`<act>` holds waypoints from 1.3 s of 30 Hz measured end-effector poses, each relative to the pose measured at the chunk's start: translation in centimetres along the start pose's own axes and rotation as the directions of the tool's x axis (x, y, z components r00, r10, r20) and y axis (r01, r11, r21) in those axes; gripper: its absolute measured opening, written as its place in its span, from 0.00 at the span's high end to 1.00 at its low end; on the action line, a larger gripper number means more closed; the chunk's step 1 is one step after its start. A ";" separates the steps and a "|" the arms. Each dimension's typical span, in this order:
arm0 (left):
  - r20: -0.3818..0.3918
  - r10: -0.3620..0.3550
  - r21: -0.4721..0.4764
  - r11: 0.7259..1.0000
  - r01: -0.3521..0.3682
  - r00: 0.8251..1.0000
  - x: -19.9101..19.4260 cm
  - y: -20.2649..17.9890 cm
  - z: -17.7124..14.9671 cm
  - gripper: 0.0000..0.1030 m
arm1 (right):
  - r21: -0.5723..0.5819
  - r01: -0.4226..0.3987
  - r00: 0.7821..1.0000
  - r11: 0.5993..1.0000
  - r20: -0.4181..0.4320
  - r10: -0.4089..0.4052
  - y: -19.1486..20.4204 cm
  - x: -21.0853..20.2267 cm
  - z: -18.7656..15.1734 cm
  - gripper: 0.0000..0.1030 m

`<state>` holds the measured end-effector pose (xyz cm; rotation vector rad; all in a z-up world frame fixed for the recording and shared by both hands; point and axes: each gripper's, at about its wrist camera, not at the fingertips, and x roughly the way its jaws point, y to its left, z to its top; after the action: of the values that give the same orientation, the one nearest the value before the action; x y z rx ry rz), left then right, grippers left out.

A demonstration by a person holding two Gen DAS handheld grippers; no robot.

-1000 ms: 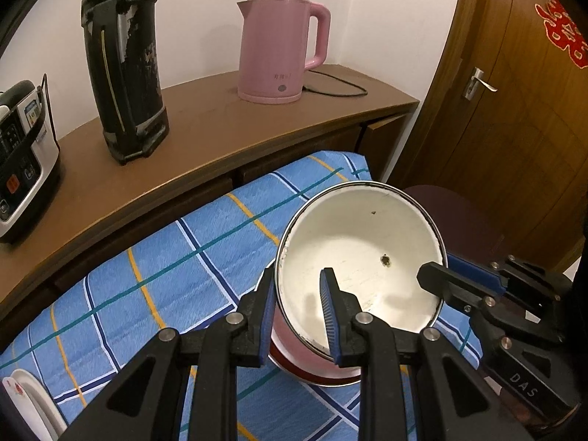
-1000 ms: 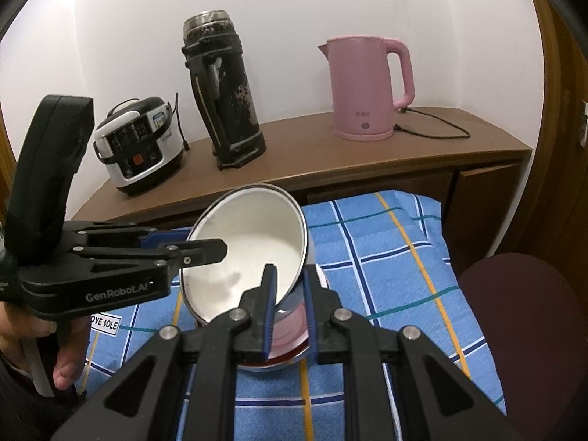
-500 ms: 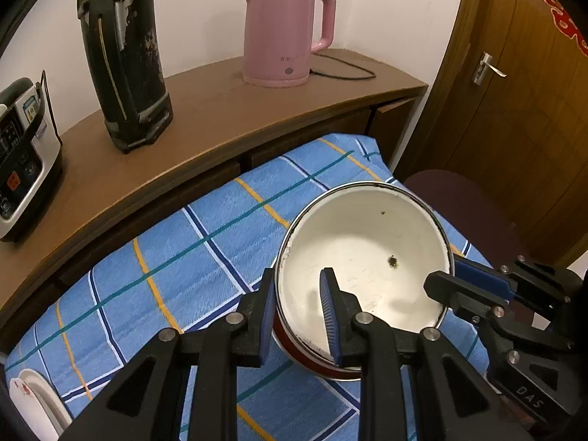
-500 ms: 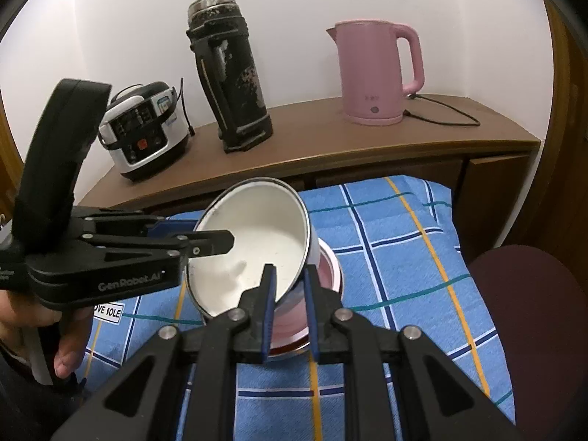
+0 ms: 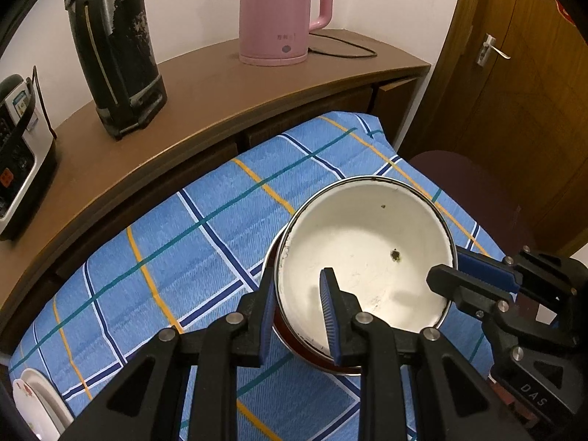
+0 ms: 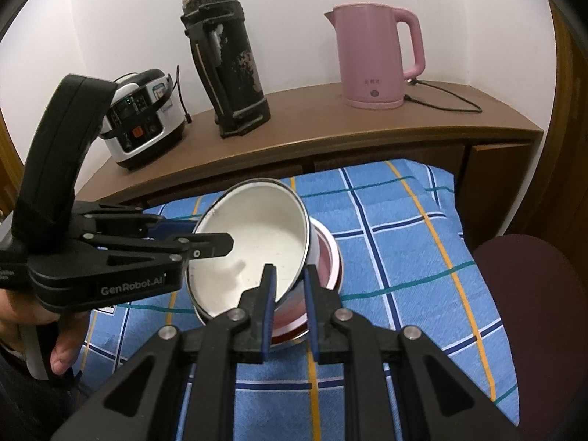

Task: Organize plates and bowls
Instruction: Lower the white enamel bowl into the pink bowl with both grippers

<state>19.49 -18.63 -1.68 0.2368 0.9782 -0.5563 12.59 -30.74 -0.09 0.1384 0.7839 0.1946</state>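
1. Enamel bowl (image 5: pixel 367 257), white inside, sits tilted in a pink bowl (image 6: pixel 328 253) with a red outer wall, near the right edge of the blue checked cloth (image 5: pixel 176 257) that covers the surface.
2. Your left hand-held gripper (image 5: pixel 299 312) is clamped on the near-left rim of the enamel bowl: one pad sits inside on the white wall, the other outside.
3. Your right hand-held gripper (image 6: pixel 288 294) is clamped on the opposite rim of the same bowl, one finger inside and one between the two bowls.
4. Your left hand (image 6: pixel 55 334) shows at the left edge of the right wrist view, wrapped round the gripper's handle.
5. A white plate (image 5: pixel 33 404) with a red pattern peeks in at the cloth's near-left corner.
6. Behind the cloth a wooden counter (image 5: pixel 220 84) carries a pink kettle (image 5: pixel 279 14), a black flask (image 5: pixel 114 47) and a rice cooker (image 6: pixel 143 125).
7. A dark red stool (image 6: pixel 529 301) stands beside the right edge.
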 end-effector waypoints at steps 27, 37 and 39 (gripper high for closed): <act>-0.025 0.010 0.028 1.000 -0.010 1.000 0.8 -0.3 -0.1 0.74 | 0.024 -0.016 0.999 1.000 -0.039 0.017 -0.5 0.8 -0.5 0.85; -0.021 0.014 0.038 0.999 -0.013 1.000 0.7 -0.5 -0.1 0.74 | 0.023 -0.016 0.999 1.000 -0.040 0.017 -0.6 0.9 -0.4 0.85; -0.021 0.011 0.036 0.999 -0.010 1.000 0.7 -0.5 -0.1 0.74 | 0.025 -0.020 0.999 0.999 -0.042 0.021 -0.6 0.9 -0.4 0.85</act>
<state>19.46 -19.25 -2.28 0.2804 0.9878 -0.5632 12.97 -31.12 -1.10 0.1662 0.8274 0.2077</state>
